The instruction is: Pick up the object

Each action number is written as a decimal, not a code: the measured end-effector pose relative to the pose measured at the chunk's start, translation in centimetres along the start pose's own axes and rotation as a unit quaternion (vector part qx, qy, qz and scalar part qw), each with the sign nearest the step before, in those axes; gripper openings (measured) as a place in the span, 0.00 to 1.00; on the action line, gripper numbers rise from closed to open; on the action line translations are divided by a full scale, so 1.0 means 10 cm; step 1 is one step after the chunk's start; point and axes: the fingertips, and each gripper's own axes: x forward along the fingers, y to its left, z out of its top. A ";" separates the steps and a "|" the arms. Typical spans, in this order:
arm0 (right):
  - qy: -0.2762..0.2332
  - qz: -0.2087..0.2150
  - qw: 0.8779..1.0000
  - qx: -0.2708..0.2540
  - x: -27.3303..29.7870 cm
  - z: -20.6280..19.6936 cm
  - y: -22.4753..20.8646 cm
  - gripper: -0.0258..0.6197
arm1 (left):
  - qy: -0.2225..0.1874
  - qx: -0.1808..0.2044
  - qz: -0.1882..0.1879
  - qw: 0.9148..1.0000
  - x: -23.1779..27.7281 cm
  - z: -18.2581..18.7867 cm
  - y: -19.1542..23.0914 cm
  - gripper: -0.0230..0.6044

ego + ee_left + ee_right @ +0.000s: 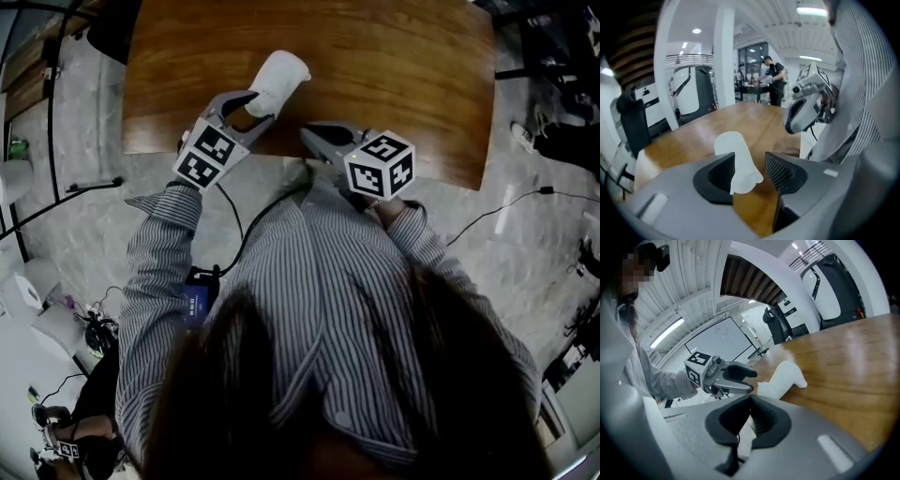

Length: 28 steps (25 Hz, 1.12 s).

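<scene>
A white, bottle-like object (278,80) lies on its side near the front left of the wooden table (394,75). My left gripper (262,106) is open with the object's near end (737,161) between its jaws. The object lies against the left pad, and a gap shows to the right pad (779,169). The right gripper view shows the object (786,376) resting on the wood with the left gripper (737,377) at its end. My right gripper (307,134) hovers at the table's front edge, shut and holding nothing (751,404), a short way right of the object.
The table's front edge (281,155) runs just under both grippers. Cables (506,206) trail over the floor on both sides. Far behind the table a person (774,79) stands at a bench, with white machines (691,93) to the left.
</scene>
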 end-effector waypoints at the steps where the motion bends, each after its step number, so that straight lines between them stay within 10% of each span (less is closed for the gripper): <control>1: 0.001 -0.001 1.000 0.003 0.00 -0.02 -0.02 0.04 | 0.022 0.034 -0.007 0.999 0.03 -0.04 0.01 0.38; 6: -0.001 0.000 1.000 0.027 0.02 -0.06 -0.12 0.04 | 0.113 0.195 -0.061 0.972 0.19 -0.24 -0.01 0.48; 19: -0.031 -0.018 0.996 0.079 -0.16 -0.07 -0.26 0.04 | 0.230 0.465 -0.154 0.841 0.41 -0.69 -0.05 0.45; 28: -0.043 -0.023 0.994 0.102 -0.19 -0.03 -0.34 0.04 | 0.268 0.502 -0.161 0.806 0.58 -0.81 -0.10 0.46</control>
